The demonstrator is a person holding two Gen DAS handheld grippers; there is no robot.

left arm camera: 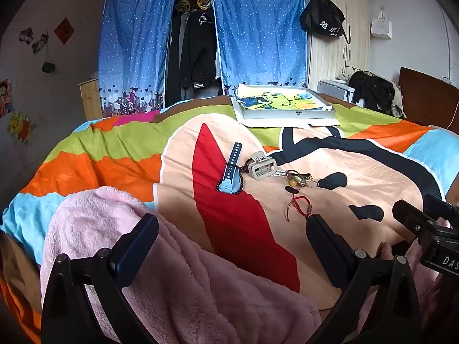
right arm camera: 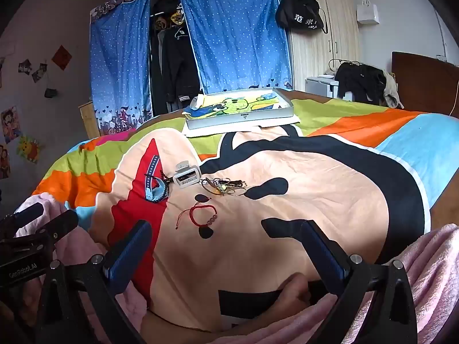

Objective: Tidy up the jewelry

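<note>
Both grippers sat low over the near edge of the bed, aimed forward across the cartoon bedspread (left arm camera: 315,154), nothing in either. Left gripper (left arm camera: 232,229) had its fingers spread wide apart, left finger (left arm camera: 137,240) over the pink fleece blanket (left arm camera: 120,229), right finger (left arm camera: 327,243) with its tip just short of the red cord bracelet (left arm camera: 299,205); no contact visible. Right gripper (right arm camera: 226,235) was likewise wide open, fingers (right arm camera: 129,249) hovering above the quilt, roughly level, pointing toward the jewelry; its body showed at the right edge of the left view, so the two tools were side by side and close. Red bracelet (right arm camera: 199,215) lay flat, alone, nearest the grippers. Farther back in a rough row: blue watch strap (left arm camera: 232,169) lying over a dark bead string (left arm camera: 243,179), beige hair claw clip (left arm camera: 262,166) just beside it, then a tangle of rings and small pieces (left arm camera: 299,179) touching or nearly touching the clip; individual items there too small to tell. A shallow white tray (left arm camera: 287,113) with a cartoon-print cloth inside sat well behind, near the far edge of the bed. Blue dotted curtains (left arm camera: 258,28) behind.
</note>
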